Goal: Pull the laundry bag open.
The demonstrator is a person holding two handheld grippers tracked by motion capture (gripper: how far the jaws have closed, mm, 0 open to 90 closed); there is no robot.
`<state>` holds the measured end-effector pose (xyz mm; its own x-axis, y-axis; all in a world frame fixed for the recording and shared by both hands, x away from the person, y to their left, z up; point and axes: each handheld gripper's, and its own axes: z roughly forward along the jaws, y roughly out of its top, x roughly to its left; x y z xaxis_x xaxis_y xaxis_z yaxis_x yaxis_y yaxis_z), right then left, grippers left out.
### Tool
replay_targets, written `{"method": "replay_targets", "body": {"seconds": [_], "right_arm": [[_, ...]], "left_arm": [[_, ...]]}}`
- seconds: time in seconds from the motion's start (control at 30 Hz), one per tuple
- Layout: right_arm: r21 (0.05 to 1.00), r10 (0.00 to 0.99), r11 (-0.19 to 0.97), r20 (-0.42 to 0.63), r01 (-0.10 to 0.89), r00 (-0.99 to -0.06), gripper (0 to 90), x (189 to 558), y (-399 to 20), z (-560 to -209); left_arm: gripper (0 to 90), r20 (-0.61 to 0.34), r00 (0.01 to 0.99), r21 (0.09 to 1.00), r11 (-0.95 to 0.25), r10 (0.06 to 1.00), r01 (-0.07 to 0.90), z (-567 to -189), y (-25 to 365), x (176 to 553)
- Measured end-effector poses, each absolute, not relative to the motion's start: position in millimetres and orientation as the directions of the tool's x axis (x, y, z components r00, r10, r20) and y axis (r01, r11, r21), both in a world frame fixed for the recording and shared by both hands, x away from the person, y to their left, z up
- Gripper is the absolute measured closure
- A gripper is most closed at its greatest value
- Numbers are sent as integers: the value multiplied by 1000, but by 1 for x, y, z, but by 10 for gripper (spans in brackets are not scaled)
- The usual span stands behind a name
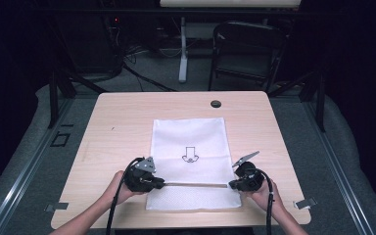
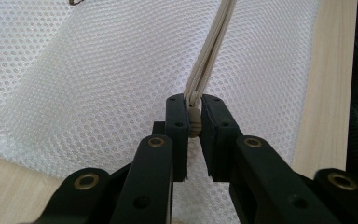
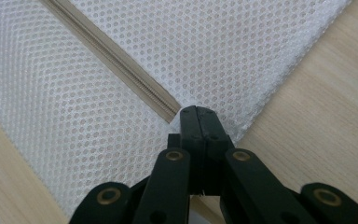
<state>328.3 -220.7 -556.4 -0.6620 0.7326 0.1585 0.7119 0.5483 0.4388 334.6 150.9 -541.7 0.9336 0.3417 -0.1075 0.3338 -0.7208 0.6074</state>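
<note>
A white mesh bag (image 1: 188, 142) with a small black drawing on it lies flat on the wooden table (image 1: 122, 117). A beige zipper (image 1: 196, 185) runs across its near part. At the zipper's left end my left gripper (image 1: 162, 184) is shut on the zipper pull (image 2: 195, 122), which sits pinched between the jaws of this gripper (image 2: 194, 105) while the zipper (image 2: 212, 51) stretches away from it. My right gripper (image 1: 231, 185) holds the right end. In the right gripper view its jaws (image 3: 196, 112) are shut on the bag's mesh where the zipper (image 3: 116, 63) stops, near the bag's edge.
A dark cable hole (image 1: 216, 104) sits in the table's far middle. A folding chair (image 1: 247, 49) and a white stand (image 1: 183, 54) are on the floor beyond the table. Metal clips (image 1: 304, 203) mark the front corners. Bare wood lies left and right of the bag.
</note>
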Motion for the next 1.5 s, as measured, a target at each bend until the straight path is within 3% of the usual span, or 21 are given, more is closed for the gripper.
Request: {"method": "replay_targets", "body": {"seconds": [1.5], "right_arm": [[431,737,544,165,720,-655,900,329,-220,-556]], "left_arm": [[818,-127,894,590,-692,430,417,-550,211,328]]}}
